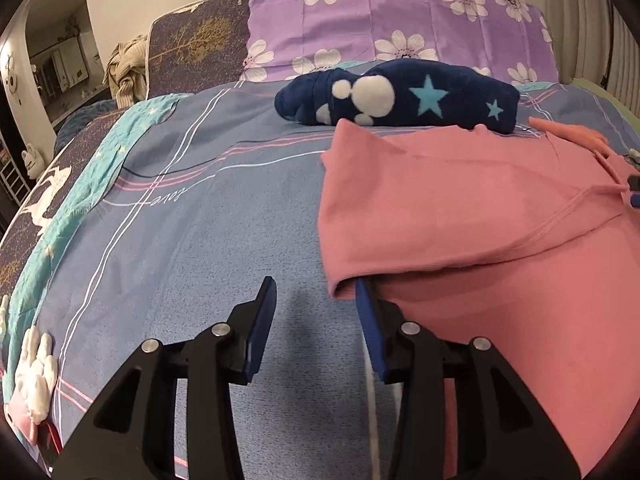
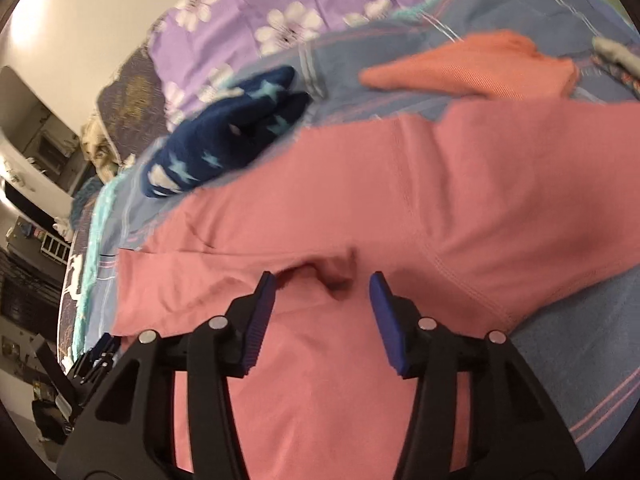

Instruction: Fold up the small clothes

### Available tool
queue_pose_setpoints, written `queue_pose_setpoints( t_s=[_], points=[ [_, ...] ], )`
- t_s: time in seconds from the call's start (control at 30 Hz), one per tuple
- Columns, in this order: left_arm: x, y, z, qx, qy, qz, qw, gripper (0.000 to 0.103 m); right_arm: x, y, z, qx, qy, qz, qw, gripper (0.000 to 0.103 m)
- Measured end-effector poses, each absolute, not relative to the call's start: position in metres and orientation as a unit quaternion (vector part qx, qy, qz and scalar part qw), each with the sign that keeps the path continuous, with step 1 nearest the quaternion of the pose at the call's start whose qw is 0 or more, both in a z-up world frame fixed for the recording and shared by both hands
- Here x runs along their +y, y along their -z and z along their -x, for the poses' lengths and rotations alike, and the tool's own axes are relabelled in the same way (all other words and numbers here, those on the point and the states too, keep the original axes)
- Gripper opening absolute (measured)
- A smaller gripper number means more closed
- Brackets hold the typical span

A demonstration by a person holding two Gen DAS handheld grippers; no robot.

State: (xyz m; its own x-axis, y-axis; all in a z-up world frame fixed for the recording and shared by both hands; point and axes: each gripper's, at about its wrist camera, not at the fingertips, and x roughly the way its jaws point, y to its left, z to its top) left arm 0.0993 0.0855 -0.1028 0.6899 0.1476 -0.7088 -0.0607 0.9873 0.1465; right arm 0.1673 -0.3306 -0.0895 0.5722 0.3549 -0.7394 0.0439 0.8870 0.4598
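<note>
Left wrist view shows us our left gripper (image 1: pixel 316 300) low over the bed (image 1: pixel 192 240), jaws parted; the right-hand finger (image 1: pixel 366 300) is tucked under the folded edge of the pink garment (image 1: pixel 460 208), the other finger stands over bare sheet, so nothing is pinched. Further back, a folded navy fleece piece (image 1: pixel 400 96) with stars lies in front of the purple flowered pillow (image 1: pixel 400 12).

Right wrist view, further right along the same garment, shows our right gripper (image 2: pixel 322 296) with jaws released and a small raised pucker (image 2: pixel 332 276) of pink cloth between the pads, untouched by either. An orange garment (image 2: pixel 480 64) lies beyond, apart from the pink one.

We judge that a fold has been laid and both hands are letting go. To do this well, we should draw the left finger out level from under the edge, lift the right straight off, and press that pucker flat before the next fold.
</note>
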Motion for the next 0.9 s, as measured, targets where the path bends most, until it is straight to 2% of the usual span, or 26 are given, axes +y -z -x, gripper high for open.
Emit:
queue_pose_setpoints(
  t_s=[0.23,0.3,0.33,0.37,0.43,0.53,0.73,0.8,0.87,0.9],
  points=[
    [0.080,0.095,-0.103,0.378,-0.046,-0.040,0.924,0.043,-0.299,0.084,-0.192,0.456,-0.118,-0.169,0.866,0.048],
    [0.081,0.099,-0.108,0.388,-0.047,-0.027,0.920,0.043,-0.293,0.096,-0.195,0.486,-0.104,-0.145,0.856,0.030],
    [0.082,0.102,-0.109,0.392,-0.051,-0.023,0.918,0.043,-0.294,0.104,-0.193,0.508,-0.098,-0.143,0.844,0.011],
    [0.083,0.104,-0.108,0.393,-0.051,-0.021,0.918,0.043,-0.298,0.109,-0.187,0.518,-0.093,-0.147,0.838,0.004],
    [0.085,0.107,-0.106,0.394,-0.048,-0.019,0.918,0.043,-0.304,0.110,-0.171,0.513,-0.094,-0.137,0.842,0.003],
    [0.088,0.107,-0.104,0.394,-0.045,-0.013,0.918,0.043,-0.317,0.108,-0.145,0.511,-0.105,-0.142,0.841,0.003],
    [0.085,0.103,-0.104,0.386,-0.051,-0.014,0.921,0.048,-0.345,0.107,-0.143,0.503,-0.124,-0.251,0.818,0.008],
    [0.082,0.102,-0.102,0.384,-0.050,-0.016,0.922,0.051,-0.342,0.104,-0.153,0.497,-0.128,-0.266,0.816,0.013],
    [0.079,0.101,-0.100,0.382,-0.047,-0.017,0.923,0.055,-0.333,0.104,-0.169,0.504,-0.124,-0.271,0.810,0.036],
    [0.079,0.100,-0.100,0.382,-0.047,-0.017,0.923,0.056,-0.330,0.106,-0.175,0.510,-0.119,-0.272,0.807,0.040]
  ],
)
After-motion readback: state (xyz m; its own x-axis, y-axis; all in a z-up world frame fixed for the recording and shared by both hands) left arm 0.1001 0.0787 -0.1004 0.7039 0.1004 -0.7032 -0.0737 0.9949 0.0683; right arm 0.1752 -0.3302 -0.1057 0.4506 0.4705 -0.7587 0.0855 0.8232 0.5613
